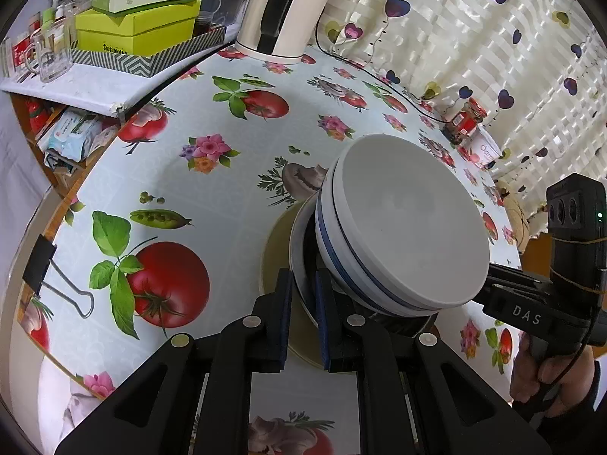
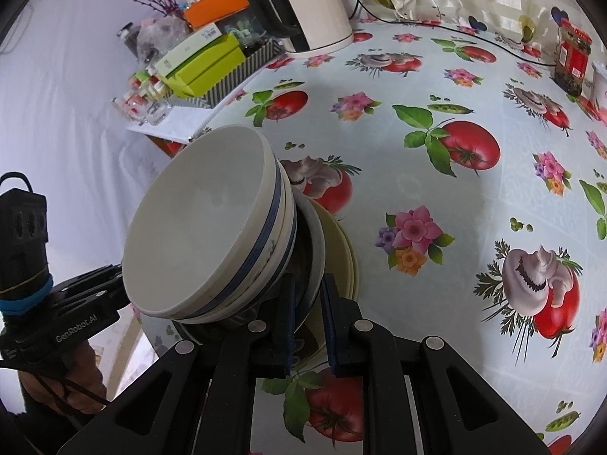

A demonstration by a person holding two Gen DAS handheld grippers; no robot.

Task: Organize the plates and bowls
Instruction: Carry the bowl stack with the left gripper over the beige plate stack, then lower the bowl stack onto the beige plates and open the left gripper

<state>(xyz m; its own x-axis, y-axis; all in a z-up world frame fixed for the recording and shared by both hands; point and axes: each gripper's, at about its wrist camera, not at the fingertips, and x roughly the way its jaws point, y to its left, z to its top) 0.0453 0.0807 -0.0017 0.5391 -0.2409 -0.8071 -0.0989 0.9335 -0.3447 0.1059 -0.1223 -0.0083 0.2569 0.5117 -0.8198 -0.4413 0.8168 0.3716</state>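
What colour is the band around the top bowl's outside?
Blue, on the white top bowl; clearest in the right wrist view.

A wide stretch of the surface (image 2: pixel 474 227) is lying open right of the stacked bowls (image 2: pixel 197 227). At the far edge a kettle (image 2: pixel 318 11), its cord (image 2: pixel 493 41) and a jar (image 2: pixel 573 60) are blocking passage; boxes (image 1: pixel 140 30) are crowding the far left.
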